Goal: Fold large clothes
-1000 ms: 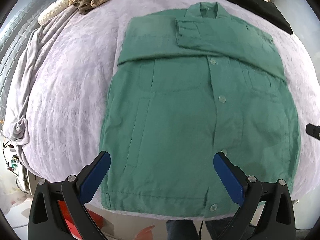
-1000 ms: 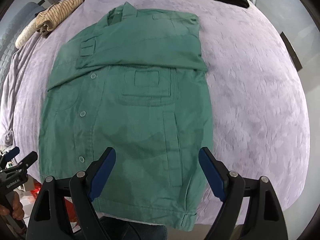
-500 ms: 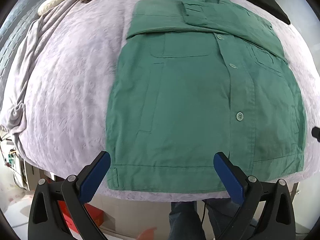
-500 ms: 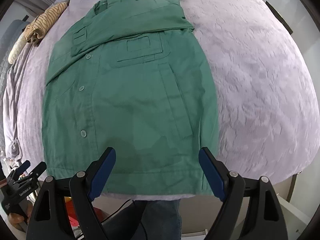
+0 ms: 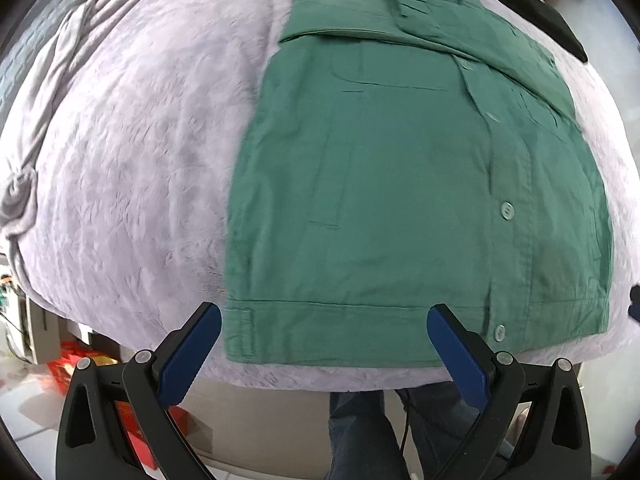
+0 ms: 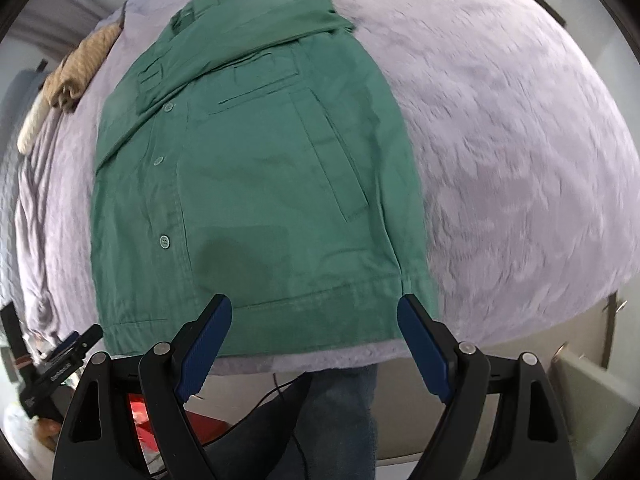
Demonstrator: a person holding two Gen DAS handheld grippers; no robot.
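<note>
A green button-up jacket [image 5: 400, 200] lies flat on the lilac bed cover [image 5: 132, 152], sleeves folded across its chest, hem toward the near bed edge. My left gripper [image 5: 324, 320] hangs open above the hem's left part, its blue pads [image 5: 192, 344] empty. In the right wrist view the same jacket [image 6: 256, 168] fills the centre. My right gripper [image 6: 314, 312] is open above the hem's right part, near the right corner, with nothing between its pads [image 6: 424, 344]. The left gripper [image 6: 60, 364] shows at the lower left there.
A beige striped garment [image 6: 76, 72] lies at the bed's far left and a black garment [image 5: 532, 4] at the far right. A grey blanket [image 5: 44, 92] bunches along the left side. The person's jeans-clad legs [image 6: 328, 412] stand at the bed's near edge, with red items [image 5: 136, 436] on the floor.
Both grippers have drawn back toward the near bed edge and a little lower, from above the jacket's lower body to above its hem. The right one has rolled. Both stay open.
</note>
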